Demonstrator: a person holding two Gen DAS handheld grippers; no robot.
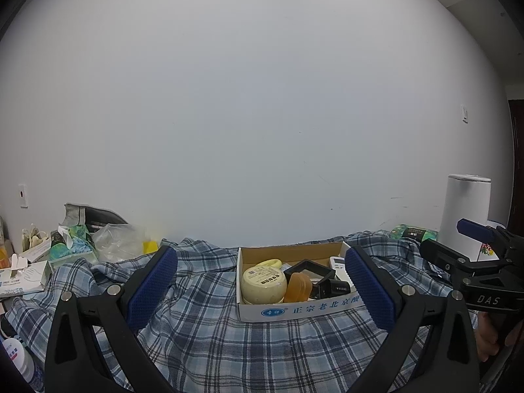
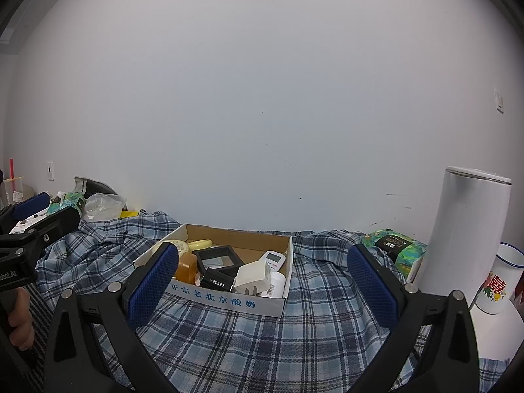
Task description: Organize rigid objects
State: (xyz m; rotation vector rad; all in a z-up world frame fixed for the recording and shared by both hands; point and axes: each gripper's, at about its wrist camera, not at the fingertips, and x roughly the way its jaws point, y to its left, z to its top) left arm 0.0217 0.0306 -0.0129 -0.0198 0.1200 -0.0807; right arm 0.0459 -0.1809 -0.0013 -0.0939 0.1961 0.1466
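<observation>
A shallow cardboard box (image 1: 294,309) (image 2: 229,299) with blue print rests on a blue plaid cloth (image 1: 213,337) (image 2: 262,337). Inside it are a cream round jar (image 1: 263,285), an amber block (image 1: 298,287) (image 2: 186,267), a black square frame (image 1: 309,270) (image 2: 217,257), a small black box (image 2: 216,282), a white remote (image 2: 273,258), a white plug adapter (image 2: 252,276) and a white bottle (image 2: 276,284). My left gripper (image 1: 262,290) is open, just in front of the box. My right gripper (image 2: 262,290) is open too, held in front of the box with nothing between its fingers.
A tall white cylinder (image 2: 465,232) (image 1: 465,213) and an enamel mug (image 2: 501,283) stand at the right, with a green tissue pack (image 2: 396,249) beside them. Tissue packs, a plastic bag (image 1: 121,242) and a white carton (image 1: 23,278) crowd the left. A white wall is behind.
</observation>
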